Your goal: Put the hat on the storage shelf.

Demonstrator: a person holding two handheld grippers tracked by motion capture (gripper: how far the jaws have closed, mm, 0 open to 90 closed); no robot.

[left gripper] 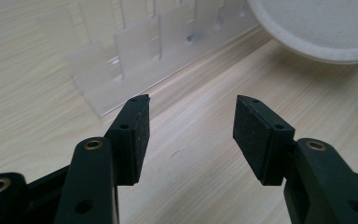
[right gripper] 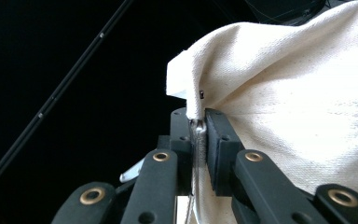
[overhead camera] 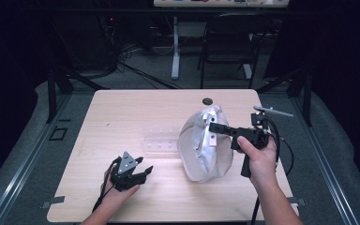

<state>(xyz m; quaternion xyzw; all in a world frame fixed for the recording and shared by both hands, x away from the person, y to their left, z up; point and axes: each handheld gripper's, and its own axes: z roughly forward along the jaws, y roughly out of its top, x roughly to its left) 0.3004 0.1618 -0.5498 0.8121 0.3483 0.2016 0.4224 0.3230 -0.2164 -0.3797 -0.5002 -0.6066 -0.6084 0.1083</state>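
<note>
You have the cream cloth bag (overhead camera: 201, 147) lifted by one edge, its lower end resting on the wooden table (overhead camera: 122, 117) and its upper end raised, so it stands as a slack hump on the right half of the tabletop. The right gripper (overhead camera: 212, 126) comes in level from the bag's right side, and in the right gripper view its jaws are pressed together on a fold of the fabric with a bit of metal hardware caught in the pinch. That grasp looks done; what is left, as far as I can judge, is whatever the second hand must do to the bag, and that has not begun.

Your right hand (overhead camera: 258, 157) grips the handle with the forearm coming up from the near table edge. Left of the bag lies a clear plastic rack (left gripper: 135, 51), close beside it. Farther left and nearer you, the left gripper (overhead camera: 146, 172) hangs low over the table, jaws spread with nothing between them, pointing toward the bag and the rack.
</note>
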